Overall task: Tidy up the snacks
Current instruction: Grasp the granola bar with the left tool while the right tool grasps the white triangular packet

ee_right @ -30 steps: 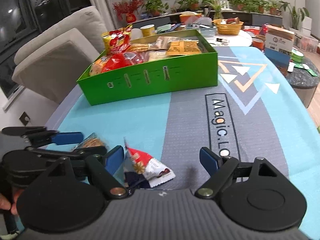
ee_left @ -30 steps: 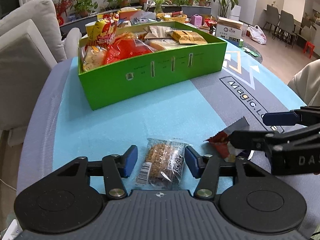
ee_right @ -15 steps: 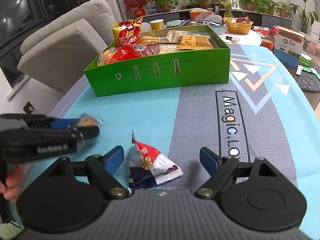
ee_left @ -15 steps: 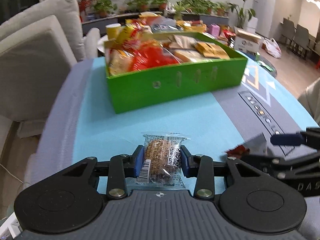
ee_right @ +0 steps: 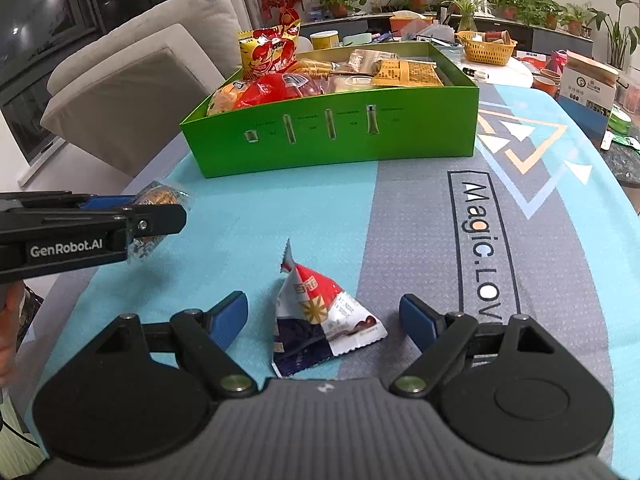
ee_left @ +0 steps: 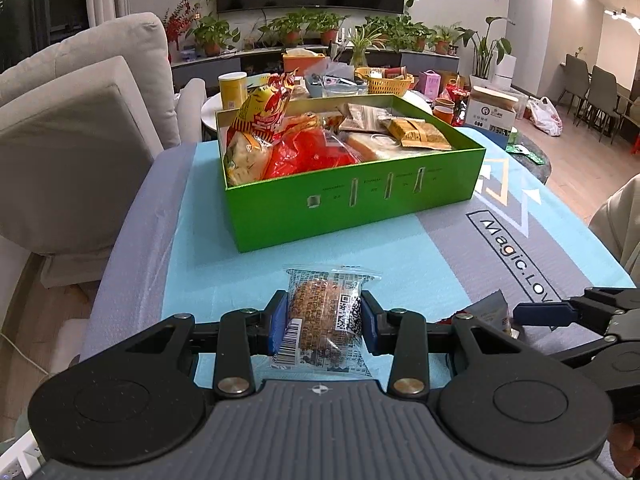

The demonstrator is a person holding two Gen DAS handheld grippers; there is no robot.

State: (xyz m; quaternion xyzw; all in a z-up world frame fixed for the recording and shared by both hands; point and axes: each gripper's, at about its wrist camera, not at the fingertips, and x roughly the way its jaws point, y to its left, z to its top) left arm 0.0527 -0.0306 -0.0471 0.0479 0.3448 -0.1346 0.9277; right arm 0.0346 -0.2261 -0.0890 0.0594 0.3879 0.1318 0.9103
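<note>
My left gripper (ee_left: 322, 322) is shut on a clear-wrapped brown cake snack (ee_left: 324, 316) and holds it above the table. It also shows from the side in the right wrist view (ee_right: 160, 210). A green box (ee_left: 352, 192) full of snack packs stands ahead of it, also in the right wrist view (ee_right: 332, 132). My right gripper (ee_right: 322, 320) is open around a red, white and navy triangular snack pack (ee_right: 320, 312) that lies on the table mat. The pack's corner shows in the left wrist view (ee_left: 490, 312).
The table wears a blue and grey mat (ee_right: 420, 216) with printed letters. A grey sofa (ee_left: 72, 132) stands left of the table. A side table with a yellow basket (ee_right: 486, 46), cups and plants lies behind the box. A cardboard box (ee_right: 588, 80) sits at the right.
My left gripper closed on the cake snack and lifted it off the mat. My right gripper stayed open around the triangular pack.
</note>
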